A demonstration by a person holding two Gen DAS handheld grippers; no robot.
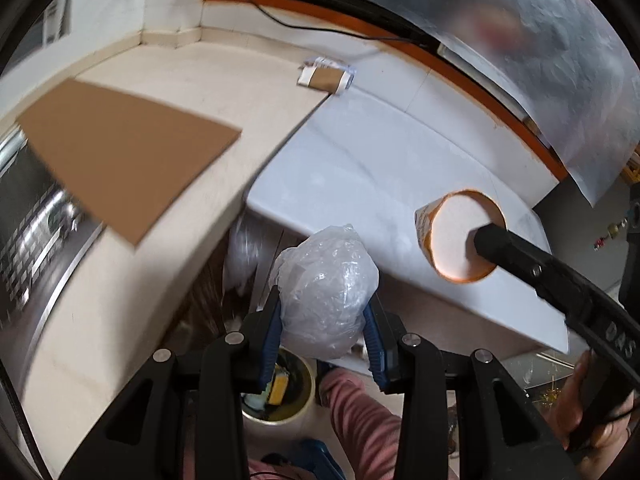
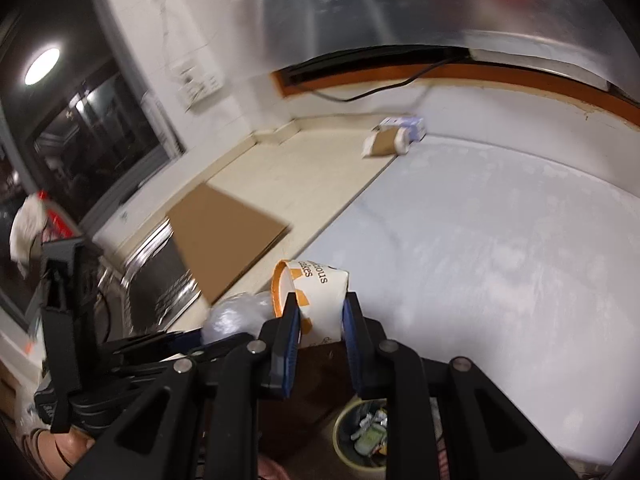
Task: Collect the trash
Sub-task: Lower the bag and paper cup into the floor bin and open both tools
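LEFT: my left gripper (image 1: 323, 322) is clamping a crumpled plastic bag (image 1: 326, 288) | RIGHT: my right gripper (image 2: 320, 314) is clamping a paper cup (image 2: 316, 294) | BELOW: bin (image 2: 340, 446) is waiting, part-filled | AHEAD: cardboard sheet (image 1: 128, 160), small box (image 1: 326, 78) are remaining on counter (image 1: 256, 80).

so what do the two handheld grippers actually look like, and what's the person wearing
Both grippers are matte black plastic frames with triangular cut-outs and round silver pivot bolts. The left gripper and the right gripper each end in two flat fingers faced with blue pads. Embossed lettering shows on the right gripper's arm in the left wrist view. The person wears a pink ribbed sleeve.
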